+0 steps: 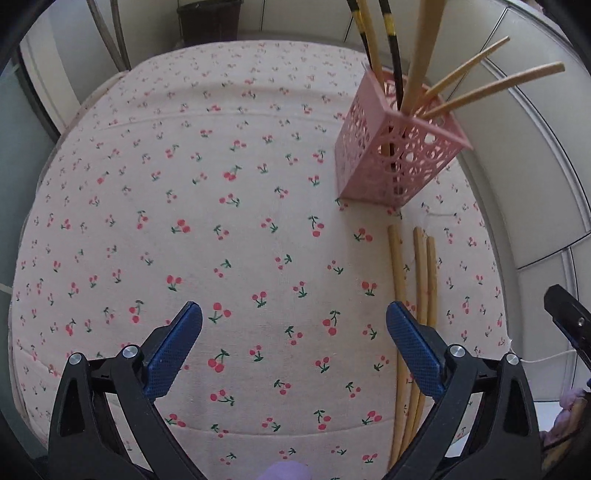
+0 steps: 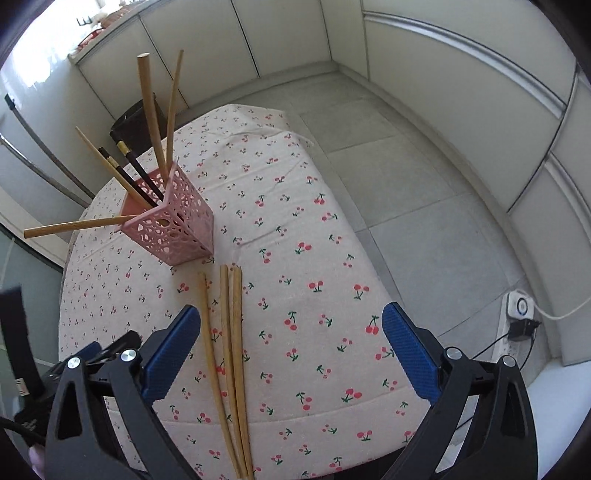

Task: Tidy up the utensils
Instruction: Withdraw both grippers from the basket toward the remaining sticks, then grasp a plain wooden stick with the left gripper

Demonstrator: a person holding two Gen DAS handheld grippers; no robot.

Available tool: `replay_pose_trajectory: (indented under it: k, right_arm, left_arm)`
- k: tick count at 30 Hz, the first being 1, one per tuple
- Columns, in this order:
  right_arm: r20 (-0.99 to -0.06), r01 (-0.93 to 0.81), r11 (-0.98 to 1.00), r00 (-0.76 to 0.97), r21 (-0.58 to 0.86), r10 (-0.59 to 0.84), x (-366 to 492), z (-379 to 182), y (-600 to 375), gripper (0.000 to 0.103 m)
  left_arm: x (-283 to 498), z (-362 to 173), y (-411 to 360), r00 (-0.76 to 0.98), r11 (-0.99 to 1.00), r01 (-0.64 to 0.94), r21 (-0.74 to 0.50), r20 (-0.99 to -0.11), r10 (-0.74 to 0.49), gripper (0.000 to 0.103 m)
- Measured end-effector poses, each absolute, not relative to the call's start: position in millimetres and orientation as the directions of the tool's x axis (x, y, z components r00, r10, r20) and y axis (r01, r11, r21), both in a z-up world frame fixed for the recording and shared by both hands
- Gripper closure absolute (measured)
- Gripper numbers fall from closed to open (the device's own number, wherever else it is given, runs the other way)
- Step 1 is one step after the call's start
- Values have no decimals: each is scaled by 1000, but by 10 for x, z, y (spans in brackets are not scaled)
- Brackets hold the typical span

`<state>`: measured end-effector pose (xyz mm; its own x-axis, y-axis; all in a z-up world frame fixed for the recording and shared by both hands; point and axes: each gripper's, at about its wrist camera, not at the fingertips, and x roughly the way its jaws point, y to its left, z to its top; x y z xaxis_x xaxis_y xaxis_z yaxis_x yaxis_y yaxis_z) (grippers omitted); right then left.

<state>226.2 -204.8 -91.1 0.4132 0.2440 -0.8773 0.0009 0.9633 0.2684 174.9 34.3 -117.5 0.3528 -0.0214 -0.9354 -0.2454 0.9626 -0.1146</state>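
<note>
A pink perforated holder [image 1: 399, 147] [image 2: 173, 221] stands on the cherry-print tablecloth [image 1: 221, 221] [image 2: 314, 258], with several wooden and dark chopsticks [image 1: 413, 55] [image 2: 151, 122] sticking out of it. Three wooden chopsticks [image 1: 413, 295] [image 2: 227, 350] lie flat side by side in front of the holder. My left gripper [image 1: 293, 317] hangs open above bare cloth, its right finger over the lying chopsticks. My right gripper [image 2: 290, 321] is open too, the lying chopsticks passing just inside its left finger. Nothing is held in either.
The table's right edge drops to a grey tiled floor [image 2: 424, 184] with a power strip and plugged charger [image 2: 517, 317]. White cabinet fronts [image 2: 258, 44] line the walls. A dark bin [image 1: 208, 18] stands beyond the table. Part of the other gripper [image 1: 569, 317] shows at the right.
</note>
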Motion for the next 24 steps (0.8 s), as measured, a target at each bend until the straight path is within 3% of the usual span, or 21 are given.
replay_pose_trajectory:
  k: [12, 21, 23, 24]
  right_arm:
    - [-867, 121, 891, 318, 437, 382, 2331, -1124, -2320, 7]
    - [-855, 160, 863, 309, 479, 417, 2374, -1174, -2431, 7]
    - [-857, 165, 864, 306, 476, 414, 2389, -1198, -2432, 7]
    - [-859, 168, 865, 305, 473, 411, 2401, -1209, -2429, 7]
  left_arm:
    - [2116, -1359, -123, 405, 971, -239, -14, -910, 86, 7]
    - [2225, -1571, -178, 383, 975, -218, 33, -916, 117, 10]
    - [2215, -1530, -205, 394, 980, -196, 28, -913, 105, 21]
    - [2207, -1494, -231, 399, 984, -176, 30, -912, 100, 38]
